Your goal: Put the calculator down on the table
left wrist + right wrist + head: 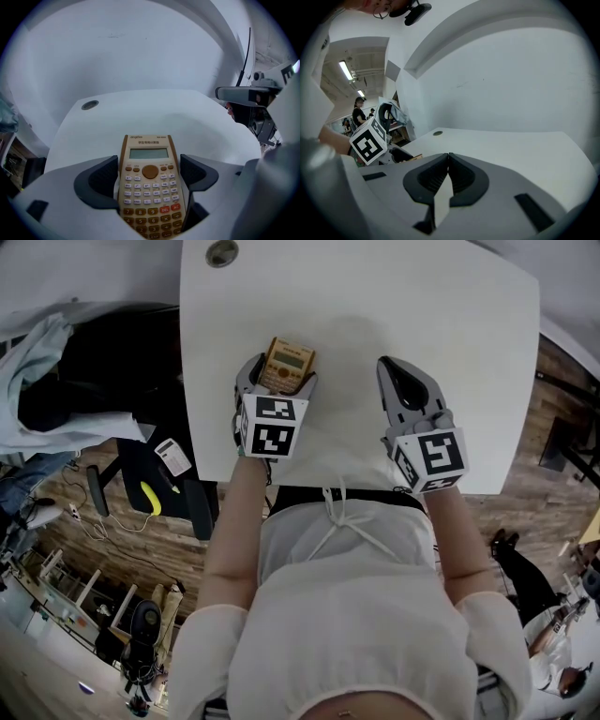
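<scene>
A tan calculator (287, 363) with a grey screen sits between the jaws of my left gripper (279, 374), over the near left part of the white table (375, 296). In the left gripper view the calculator (149, 183) lies keys up, its screen end pointing away from me, and the left gripper (150, 171) is shut on its two long sides. Whether it touches the tabletop I cannot tell. My right gripper (405, 385) hovers at the near right of the table, shut and empty. Its jaws (448, 159) meet with nothing between them.
A round cable hole (222, 252) sits at the table's far left corner. Left of the table a dark chair (89, 371) carries pale clothing (33, 352). Wooden floor lies around the table, and the table's near edge is against my waist.
</scene>
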Tool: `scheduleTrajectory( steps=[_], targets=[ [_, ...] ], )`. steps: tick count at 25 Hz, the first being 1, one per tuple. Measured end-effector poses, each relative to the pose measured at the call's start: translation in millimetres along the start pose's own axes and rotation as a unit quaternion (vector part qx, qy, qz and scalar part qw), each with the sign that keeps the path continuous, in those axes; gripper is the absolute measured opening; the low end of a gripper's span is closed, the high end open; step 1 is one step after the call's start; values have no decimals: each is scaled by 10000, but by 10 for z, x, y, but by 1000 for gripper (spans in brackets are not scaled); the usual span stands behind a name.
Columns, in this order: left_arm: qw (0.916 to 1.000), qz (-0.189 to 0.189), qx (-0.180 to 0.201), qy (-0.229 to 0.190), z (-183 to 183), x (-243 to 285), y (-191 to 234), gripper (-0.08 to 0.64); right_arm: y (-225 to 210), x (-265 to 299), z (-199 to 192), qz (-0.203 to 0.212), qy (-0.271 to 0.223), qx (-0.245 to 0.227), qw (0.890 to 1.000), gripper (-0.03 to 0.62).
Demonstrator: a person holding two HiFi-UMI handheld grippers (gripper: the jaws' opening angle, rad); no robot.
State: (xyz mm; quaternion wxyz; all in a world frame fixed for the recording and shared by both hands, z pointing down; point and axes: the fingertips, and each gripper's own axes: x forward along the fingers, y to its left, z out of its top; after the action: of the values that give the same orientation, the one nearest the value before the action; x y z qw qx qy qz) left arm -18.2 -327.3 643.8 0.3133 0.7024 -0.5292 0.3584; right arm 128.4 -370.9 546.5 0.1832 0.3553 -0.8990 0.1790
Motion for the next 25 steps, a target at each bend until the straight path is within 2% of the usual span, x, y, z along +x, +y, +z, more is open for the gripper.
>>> scheduleTrajectory(
  steps=[8,12,15,18,20,22,25],
  targets=[
    [9997,-14,49,-220,17,-2,2,414,21,-68,93,-72,-44,-133,9999,6],
    [9994,6,255,-241,58,-99,-22,414,57,-160,184,-127,-115,-235,9996,6],
    [9978,70,412,-511,198,-288,-29,414,76,-262,290,-211,-195,-360,9989,6],
    [9930,4,600,-1019,414,-593,-49,410,119,-384,426,-301,-332,-493,9978,6],
    [9867,62,731,-1449,597,-835,-37,358,141,-470,522,-375,-450,-564,9967,6],
    [9795,262,776,-1841,751,-1078,24,205,165,-549,600,-466,-547,-604,9956,6],
    [9709,253,778,-2253,941,-1387,30,144,180,-673,729,-641,-734,-584,9935,6]
  ],
)
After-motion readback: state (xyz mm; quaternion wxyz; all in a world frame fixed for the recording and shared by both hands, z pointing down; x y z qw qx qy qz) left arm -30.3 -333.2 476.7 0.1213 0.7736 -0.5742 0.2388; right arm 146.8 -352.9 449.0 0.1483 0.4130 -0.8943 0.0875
